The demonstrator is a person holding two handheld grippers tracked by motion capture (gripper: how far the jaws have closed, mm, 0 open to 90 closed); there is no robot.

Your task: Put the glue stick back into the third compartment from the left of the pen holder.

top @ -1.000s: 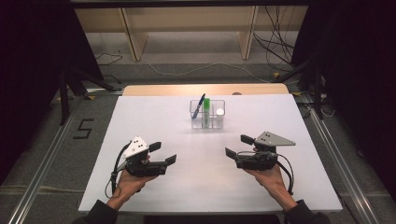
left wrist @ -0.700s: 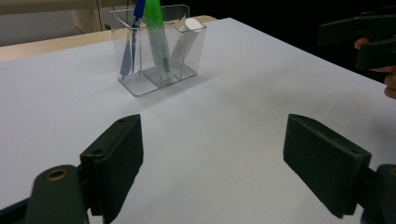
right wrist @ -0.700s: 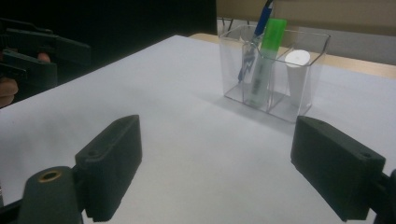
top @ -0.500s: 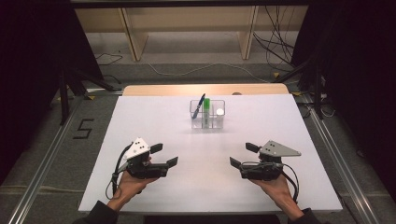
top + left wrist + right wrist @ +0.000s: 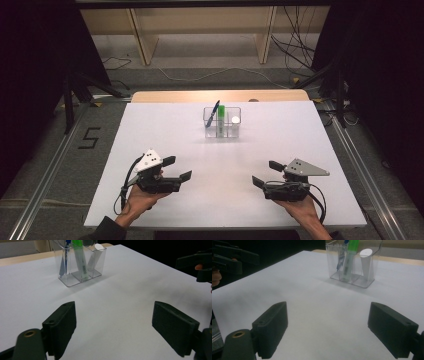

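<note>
Seen from the high view, a person held 2 grippers low over the near half of a white table (image 5: 165,130). The left gripper (image 5: 177,169) sat at the near left, its jaws spread wide apart and holding nothing, aimed toward the table's middle. The right gripper (image 5: 267,173) sat at the near right, jaws likewise parted and bare, aimed leftward. A clear organizer (image 5: 222,122) with 3 compartments stood upright near the far edge, roughly centred, well apart from both grippers and lying between their lines. A blue pen (image 5: 214,112) leaned in its left compartment, a green marker (image 5: 221,114) stood in the middle one, and a white tube (image 5: 235,120) filled the right one. Bare white surface ran between the grippers and the organizer, and on to the left and right edges.

In the left gripper view, the 2 black jaws stood far apart over bare tabletop. The organizer (image 5: 81,263) rose ahead, above the left jaw, with open surface between. The right gripper (image 5: 200,265) showed at the far right, by the table's edge.

In the right gripper view, the jaws stood equally wide apart. The organizer (image 5: 354,262) sat ahead toward the right jaw's side, the marker (image 5: 350,258) upright within. The left gripper (image 5: 232,257) showed at upper left, past the table's left edge.
</note>
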